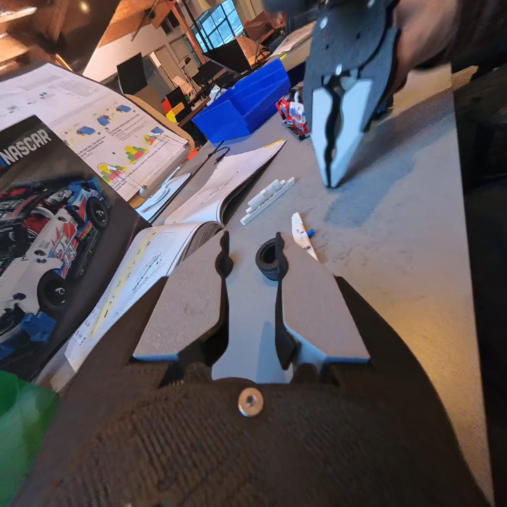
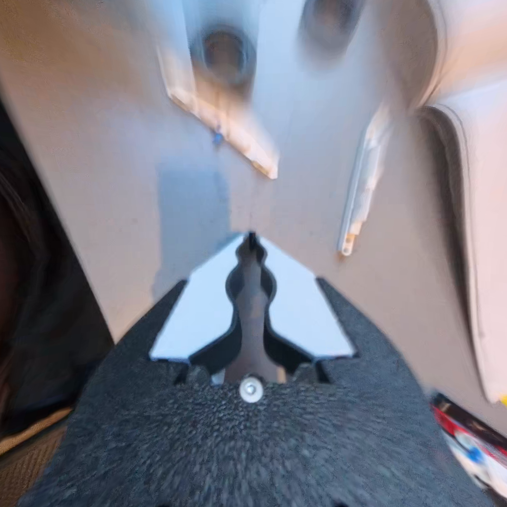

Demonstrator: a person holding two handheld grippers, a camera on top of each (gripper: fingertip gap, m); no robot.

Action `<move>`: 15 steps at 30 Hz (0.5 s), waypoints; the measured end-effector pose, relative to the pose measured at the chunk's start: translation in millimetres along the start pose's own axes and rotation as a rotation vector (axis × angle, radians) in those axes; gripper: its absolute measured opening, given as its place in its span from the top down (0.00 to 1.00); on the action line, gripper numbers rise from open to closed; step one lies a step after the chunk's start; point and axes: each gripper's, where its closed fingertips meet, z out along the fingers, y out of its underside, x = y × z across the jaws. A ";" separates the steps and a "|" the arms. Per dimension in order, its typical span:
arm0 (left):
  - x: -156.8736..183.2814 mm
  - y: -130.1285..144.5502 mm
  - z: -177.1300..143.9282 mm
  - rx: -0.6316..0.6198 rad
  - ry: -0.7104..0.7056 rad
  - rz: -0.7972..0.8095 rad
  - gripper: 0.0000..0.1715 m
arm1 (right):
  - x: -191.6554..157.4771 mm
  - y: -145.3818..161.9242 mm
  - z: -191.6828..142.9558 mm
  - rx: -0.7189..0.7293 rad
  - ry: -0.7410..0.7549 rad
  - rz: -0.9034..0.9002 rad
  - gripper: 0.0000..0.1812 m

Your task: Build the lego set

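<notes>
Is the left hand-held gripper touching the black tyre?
Cannot tell. In the left wrist view the open left hand-held gripper has one fingertip overlapping the black tyre, hiding any gap.

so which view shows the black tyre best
The left wrist view: the black tyre lies sharp on the grey table just beyond the open left gripper, partly behind one fingertip. The right wrist view is motion-blurred and shows only a dark ring-shaped smear that may be it.

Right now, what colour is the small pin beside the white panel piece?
Blue pin, touching the white panel piece; clearest in left wrist view.
</notes>
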 end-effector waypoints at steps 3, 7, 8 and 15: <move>0.3 3.2 2.9 -0.023 0.017 -0.015 0.81 | 6.9 20.4 0.0 -0.045 -0.008 -0.018 0.96; -1.0 5.9 4.7 -0.043 0.013 -0.021 0.81 | 9.8 21.0 -0.7 0.008 -0.059 0.040 0.97; 1.6 6.3 5.1 -0.048 0.024 -0.013 0.81 | 13.9 22.0 -1.7 0.026 -0.078 0.067 0.97; 40.0 21.2 13.2 -0.267 0.188 -0.110 0.83 | 9.2 5.5 -8.8 0.080 -0.001 0.031 0.93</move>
